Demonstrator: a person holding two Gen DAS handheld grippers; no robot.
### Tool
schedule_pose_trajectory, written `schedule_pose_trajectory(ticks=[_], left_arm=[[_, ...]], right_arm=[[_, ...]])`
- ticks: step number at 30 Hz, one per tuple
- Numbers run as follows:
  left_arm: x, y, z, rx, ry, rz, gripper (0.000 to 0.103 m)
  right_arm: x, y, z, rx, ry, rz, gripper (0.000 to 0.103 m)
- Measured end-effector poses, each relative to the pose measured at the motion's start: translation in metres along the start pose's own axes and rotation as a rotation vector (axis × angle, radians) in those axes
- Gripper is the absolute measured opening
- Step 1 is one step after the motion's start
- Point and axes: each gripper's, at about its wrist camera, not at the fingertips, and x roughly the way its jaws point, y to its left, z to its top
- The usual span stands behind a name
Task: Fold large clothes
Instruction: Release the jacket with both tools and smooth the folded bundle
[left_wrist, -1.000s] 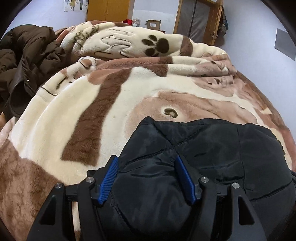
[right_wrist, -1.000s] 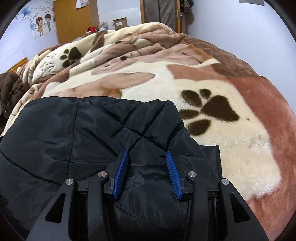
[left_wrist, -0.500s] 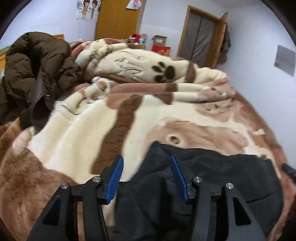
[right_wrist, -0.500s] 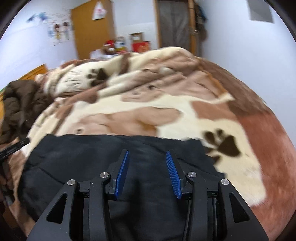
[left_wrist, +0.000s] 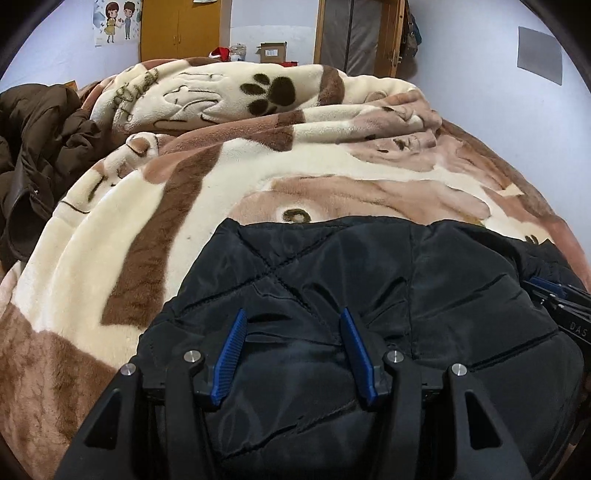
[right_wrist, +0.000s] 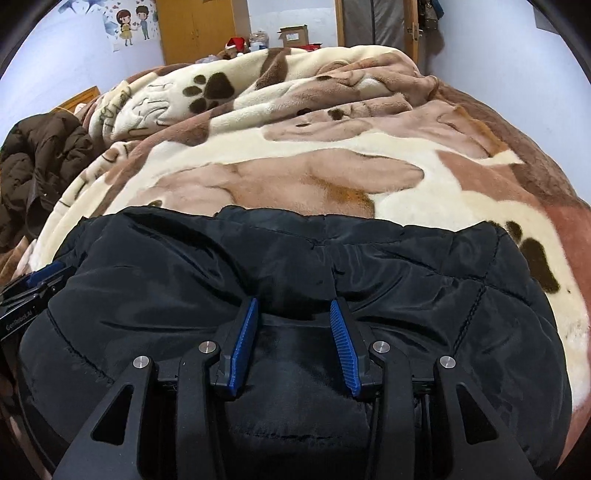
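A black quilted jacket (left_wrist: 369, 266) lies bunched on the near part of the bed, puffed up in thick folds. My left gripper (left_wrist: 293, 314) is at its left part, jaws half apart, blue pads pressing a thick wad of the padding. My right gripper (right_wrist: 293, 302) grips the jacket (right_wrist: 369, 258) the same way further right, creases running to its fingertips. Each gripper shows in the other's view: the right gripper (left_wrist: 557, 299) at the right edge, the left gripper (right_wrist: 33, 291) at the left edge. The jacket's underside and near hem are hidden.
A cream and brown paw-print blanket (left_wrist: 184, 206) covers the bed and is heaped at the far end. A brown puffer coat (left_wrist: 37, 140) is piled at the left edge. Beyond the bed stand a yellow wardrobe (left_wrist: 177, 29), a cardboard box (left_wrist: 272, 51) and a doorway.
Half a second ago both grippers were drawn back with the jacket stretched flatter; now they are forward again and the jacket bulges up. The left jaws stand narrower than a second ago.
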Motion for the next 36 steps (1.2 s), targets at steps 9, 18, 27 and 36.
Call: schedule_pose_trajectory(ticks=[9,18,27,36], left_arm=[[-0.077,0.007,0.004,-0.026,-0.097,-0.08,0.054],[-0.043,-0.011,-0.019,-0.03,0.005,-0.07,0.053],[-0.096,-0.058,-0.039,0.054,-0.019,-0.159,0.052],[-0.066,-0.075,-0.049,0.045,0.091,-0.088,0.054]], right_arm=[[-0.088,-0.047,-0.016,0.058,-0.122,-0.073,0.04],[-0.067,-0.092,-0.04,0.127,-0.005,-0.166,0.04],[-0.119,-0.037,-0.058,0.083,-0.069,0.024,0.042],[-0.074,-0.027,-0.075,0.056,0.047,0.043,0.042]])
